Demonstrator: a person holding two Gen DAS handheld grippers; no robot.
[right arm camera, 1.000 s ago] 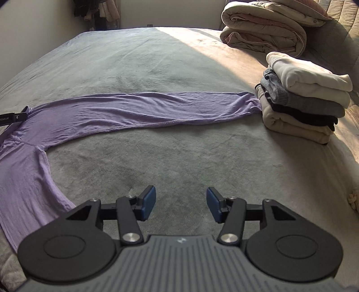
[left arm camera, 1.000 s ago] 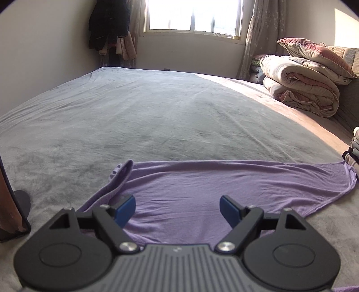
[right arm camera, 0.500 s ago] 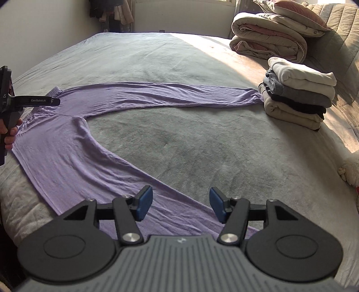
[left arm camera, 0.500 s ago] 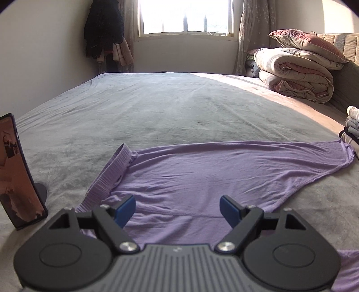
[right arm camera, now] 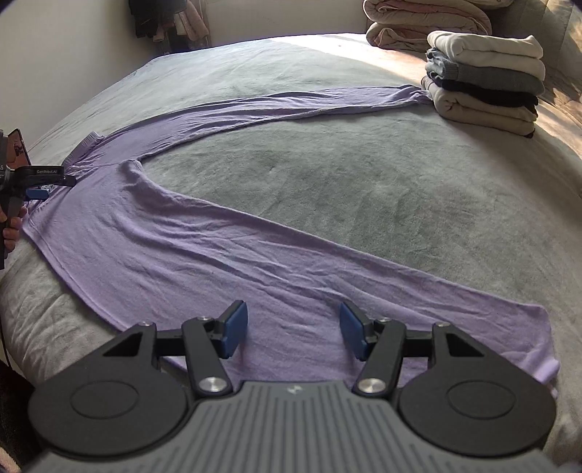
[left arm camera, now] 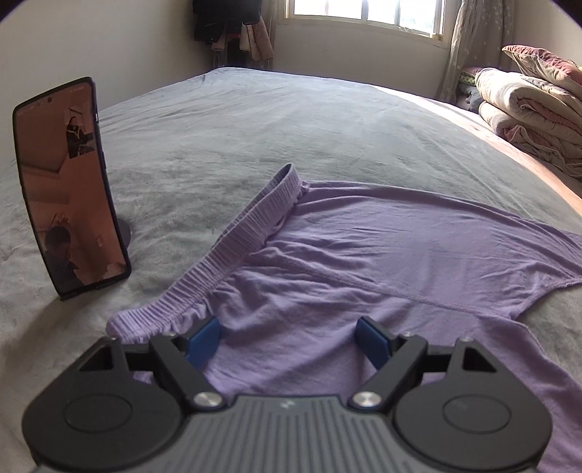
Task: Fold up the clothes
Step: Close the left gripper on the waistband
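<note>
**Purple trousers spread flat, both tongs wide and empty**

Purple jersey trousers lie spread on the grey bedspread, legs splayed apart in a wide V. The ribbed waistband sits at the left near the bed edge. One leg runs far across to touch the stack of folded clothes; the other leg runs toward the near right, its cuff close to the edge.

Left tongs: jaws wide apart, nothing between them, poised over the seat just inside the near end of the waistband. Right tongs: jaws equally wide, holding nothing, poised over the lower part of the near leg.

Judgement on the step: the garment lies unfolded, so bringing one leg over the other looks due. To do it well, pinch the fabric at matching points (waistband corner and cuff), catch both layers, lift only enough to clear the bedspread, and keep tension between the two tongs so the thin knit does not bunch. Existing creases in the near leg would want a smoothing pull.

View differences: the right wrist view alone shows the full V, the far cuff against the stack, and the left tongs from the side with a hand on the grip. The left wrist view alone shows the waistband ribbing, the crotch seam, a phone propped upright on a stand just left of the waistband, and the window.
</note>
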